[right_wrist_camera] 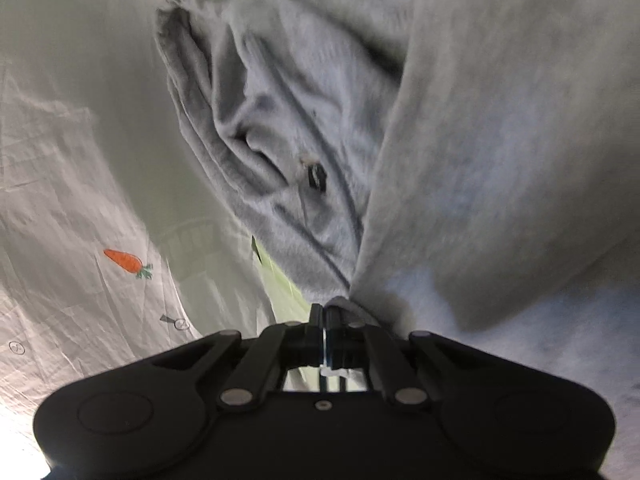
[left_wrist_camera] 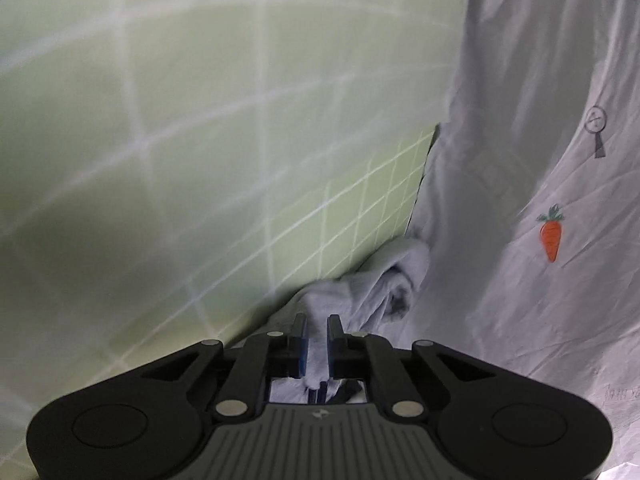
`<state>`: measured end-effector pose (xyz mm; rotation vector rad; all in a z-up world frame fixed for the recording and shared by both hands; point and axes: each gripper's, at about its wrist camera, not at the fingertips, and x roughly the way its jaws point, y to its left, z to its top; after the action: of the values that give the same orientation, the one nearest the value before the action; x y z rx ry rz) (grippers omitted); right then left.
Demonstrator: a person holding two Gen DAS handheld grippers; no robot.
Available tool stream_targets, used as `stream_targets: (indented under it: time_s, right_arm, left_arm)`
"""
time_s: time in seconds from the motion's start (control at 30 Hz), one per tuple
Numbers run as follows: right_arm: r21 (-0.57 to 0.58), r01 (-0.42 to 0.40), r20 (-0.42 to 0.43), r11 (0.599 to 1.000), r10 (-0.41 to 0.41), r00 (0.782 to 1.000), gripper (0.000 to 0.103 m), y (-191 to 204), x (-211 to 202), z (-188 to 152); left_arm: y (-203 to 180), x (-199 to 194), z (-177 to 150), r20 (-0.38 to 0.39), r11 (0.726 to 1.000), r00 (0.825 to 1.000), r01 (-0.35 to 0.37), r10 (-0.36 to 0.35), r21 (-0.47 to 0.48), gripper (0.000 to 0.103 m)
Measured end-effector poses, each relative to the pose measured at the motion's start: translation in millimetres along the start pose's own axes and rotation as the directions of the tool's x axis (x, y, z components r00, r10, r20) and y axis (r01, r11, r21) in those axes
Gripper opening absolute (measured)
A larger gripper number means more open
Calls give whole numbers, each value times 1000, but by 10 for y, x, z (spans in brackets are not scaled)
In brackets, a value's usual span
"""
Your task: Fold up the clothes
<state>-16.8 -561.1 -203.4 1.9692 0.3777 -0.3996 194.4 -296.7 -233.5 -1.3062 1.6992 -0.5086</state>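
The left claw (left_wrist_camera: pixel 317 334) stands narrow, its two blue-padded fingers (left_wrist_camera: pixel 301 340) close together with a strip of the grey garment (left_wrist_camera: pixel 384 284) running between them; the cloth fills the slit and the pads seem to press it, so it reads as gripped; just ahead and to the right of this claw the garment lies bunched in a rolled heap; further right spreads a white sheet (left_wrist_camera: pixel 520 160) printed with an orange carrot (left_wrist_camera: pixel 551 238) and a small grey round mark (left_wrist_camera: pixel 596 130); ahead and to the left is a green cloth with a white grid (left_wrist_camera: pixel 224 128), much of it blurred.

The right claw (right_wrist_camera: pixel 325 314) is pinched tight on a fold of the same grey garment (right_wrist_camera: pixel 480 140); from the fingertips the fabric fans up and away, a smooth hanging sheet to the right and a crumpled, creased mass straight ahead with a small dark spot in it; to the left of this claw the white sheet (right_wrist_camera: pixel 80 200) shows the carrot (right_wrist_camera: pixel 126 262); a sliver of the green cloth (right_wrist_camera: pixel 286 292) peeks out just left of the fingertips.
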Motion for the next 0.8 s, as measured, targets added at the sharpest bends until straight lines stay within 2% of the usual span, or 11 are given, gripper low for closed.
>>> stream_targets:
  time_s: [0.13, 0.23, 0.37, 0.6, 0.73, 0.8]
  right_arm:
    - [-57, -1, 40, 998, 4, 999, 1, 44, -265, 25]
    - [-67, 3, 58, 998, 1, 998, 1, 34, -431, 38]
    - [-48, 3, 70, 999, 0, 998, 1, -10, -518, 53]
    - [-55, 7, 63, 998, -4, 998, 1, 21, -547, 69]
    - [-73, -1, 58, 997, 5, 998, 1, 78, -590, 62]
    - [-87, -3, 52, 996, 7, 999, 1, 106, -615, 57]
  left_arm:
    - [43, 105, -56, -18, 1000, 999, 27, -27, -16, 17]
    - [39, 147, -43, -28, 999, 999, 45, -45, -29, 18]
    - [-81, 281, -40, -44, 1000, 999, -8, 8, -4, 23]
    - [-178, 340, -29, -63, 1000, 998, 13, -13, -2, 27]
    - [-264, 406, -35, -77, 999, 997, -17, 19, 29, 29]
    - [-265, 436, -40, -86, 1000, 996, -12, 14, 19, 30]
